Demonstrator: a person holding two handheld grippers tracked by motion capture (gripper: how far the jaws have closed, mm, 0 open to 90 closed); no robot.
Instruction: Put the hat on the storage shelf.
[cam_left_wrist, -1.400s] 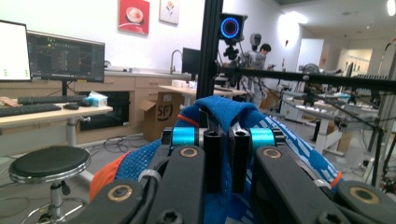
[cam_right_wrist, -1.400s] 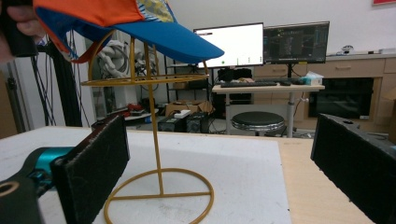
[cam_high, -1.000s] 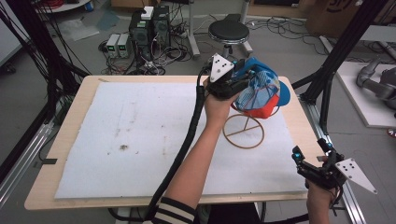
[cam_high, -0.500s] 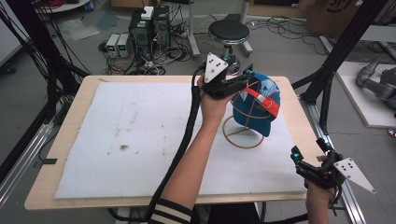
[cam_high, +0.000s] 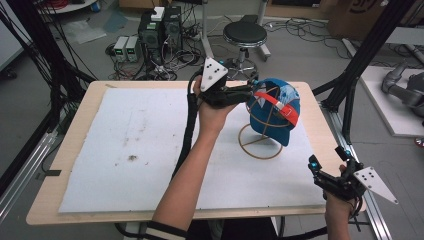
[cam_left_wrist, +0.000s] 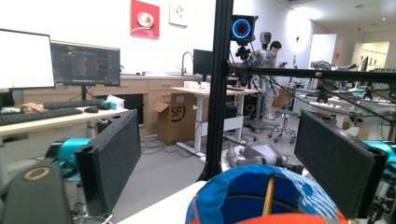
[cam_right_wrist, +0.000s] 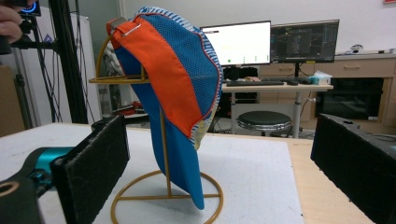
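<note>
Blue cap (cam_high: 274, 112) with an orange strap (cam_right_wrist: 163, 79) hangs on a gold wire stand (cam_high: 260, 141) on the white mat (cam_high: 125, 150). The left gripper (cam_high: 250, 91) is beside the cap, jaws spread wide. The right gripper (cam_high: 327, 165) is near the table's edge, jaws spread too.

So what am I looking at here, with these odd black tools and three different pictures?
A person holds a handheld gripper in each hand. The high view looks down on the table. The other two pictures come from cameras riding on the grippers, looking out between their black jaws. On the table's white mat stands a gold wire stand with a blue and orange cap draped over it. The left gripper is right at the cap, jaws open, holding nothing. The right gripper waits open near the table's edge.
</note>
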